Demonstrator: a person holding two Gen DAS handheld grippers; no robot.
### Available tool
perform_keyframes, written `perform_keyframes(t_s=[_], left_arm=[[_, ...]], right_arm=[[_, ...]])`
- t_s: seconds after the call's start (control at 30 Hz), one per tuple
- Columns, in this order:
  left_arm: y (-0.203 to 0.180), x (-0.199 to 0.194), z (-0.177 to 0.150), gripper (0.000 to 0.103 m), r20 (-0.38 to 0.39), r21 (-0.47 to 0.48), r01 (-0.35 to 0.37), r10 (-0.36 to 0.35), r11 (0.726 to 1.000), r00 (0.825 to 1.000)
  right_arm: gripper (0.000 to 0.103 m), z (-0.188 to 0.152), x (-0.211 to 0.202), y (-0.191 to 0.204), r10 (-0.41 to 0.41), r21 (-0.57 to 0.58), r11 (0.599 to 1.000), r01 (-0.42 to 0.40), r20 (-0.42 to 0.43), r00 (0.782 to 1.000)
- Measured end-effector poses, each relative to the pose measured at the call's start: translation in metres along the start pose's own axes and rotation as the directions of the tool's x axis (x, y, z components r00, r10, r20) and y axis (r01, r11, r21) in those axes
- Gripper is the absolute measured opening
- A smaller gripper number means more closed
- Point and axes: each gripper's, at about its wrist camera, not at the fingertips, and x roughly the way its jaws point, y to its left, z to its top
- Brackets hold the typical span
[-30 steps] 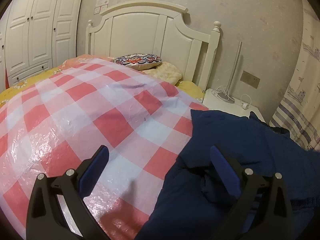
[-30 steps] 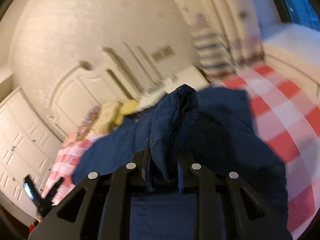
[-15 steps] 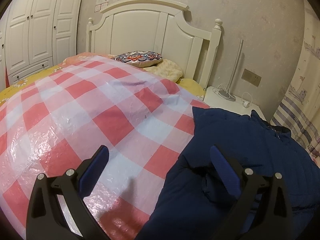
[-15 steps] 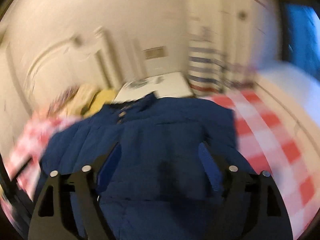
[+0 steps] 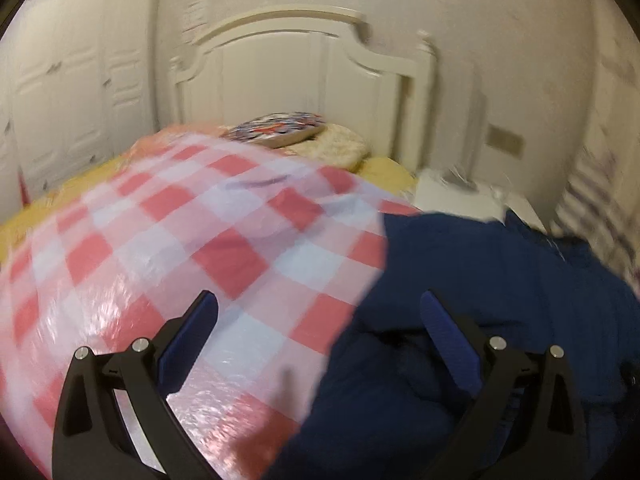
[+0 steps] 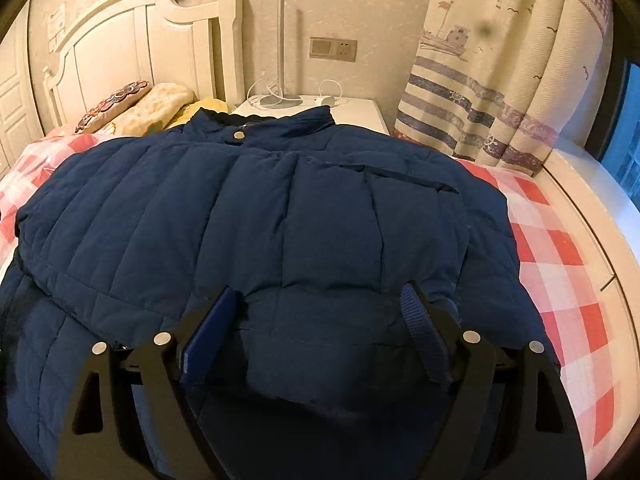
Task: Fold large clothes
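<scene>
Navy quilted fabric fills the right wrist view: a puffer jacket (image 6: pixel 304 216) lies spread on the bed, collar with its metal snap (image 6: pixel 239 135) toward the headboard (image 6: pixel 132 36), a slit chest pocket on one side. Its near hem bulges up between the fingers of the right gripper (image 6: pixel 320 312), which stand wide apart on either side of that fold without pinching it; the blue pads are just beside the cloth. Under the jacket runs a red-and-white checked plastic sheet (image 6: pixel 560 264) covering the bed.

In the blurred left wrist view, the same jacket (image 5: pixel 500 280) occupies the right-hand part of the picture, its edge lying over the checked sheet (image 5: pixel 180 240). The left gripper (image 5: pixel 320 320) has its fingers spread wide; one pad sits over bare sheet, the other over the jacket's rumpled edge, and nothing is held.

Farther off are a patterned cushion (image 6: pixel 114 105), a cream pillow (image 6: pixel 154 108), a white nightstand (image 6: pixel 352 114) with a slim lamp (image 6: pixel 281 40) and cables, a wall socket (image 6: pixel 333 49), a striped nautical curtain (image 6: pixel 500 72) and white wardrobe doors (image 5: pixel 72 92).
</scene>
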Motion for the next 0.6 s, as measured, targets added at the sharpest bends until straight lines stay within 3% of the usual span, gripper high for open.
perform_keyframes(t_s=[0.13,0.2,0.3,0.33,0.43,0.5,0.6], left_arm=[[-0.056,-0.025,0.027,0.100,0.005,0.141,0.108,-0.110,0.984,0.994],[-0.084,-0.019,0.039,0.101,-0.035,0.210,0.160,-0.157,0.965,0.987],[-0.121,0.016,0.043,0.101,-0.102,0.282,0.151,-0.127,0.948,0.987],[-0.132,0.039,0.038,0.101,-0.156,0.304,0.160,-0.116,0.939,0.981],[-0.140,0.088,0.011,0.101,-0.276,0.312,0.194,-0.107,0.930,0.955],[-0.133,0.092,0.004,0.101,-0.247,0.291,0.220,-0.149,0.931,0.958],[-0.131,0.092,0.001,0.101,-0.243,0.300,0.222,-0.151,0.928,0.958]], right_arm=[[0.080,0.001,-0.004,0.003,0.003,-0.003,1.000,-0.003,0.002,1.000],[0.081,0.001,-0.004,0.003,0.005,-0.001,1.000,-0.005,0.003,1.000],[0.081,0.002,-0.004,0.002,0.006,0.000,1.000,-0.006,0.004,1.000],[0.081,0.002,-0.004,0.002,0.005,-0.001,1.000,-0.005,0.005,1.000],[0.081,0.002,-0.004,0.002,0.008,-0.001,1.000,-0.008,0.007,1.000],[0.081,0.002,-0.004,0.002,0.015,-0.001,1.000,-0.015,0.009,1.000],[0.083,0.002,-0.005,0.002,0.021,-0.001,1.000,-0.021,0.011,1.000]])
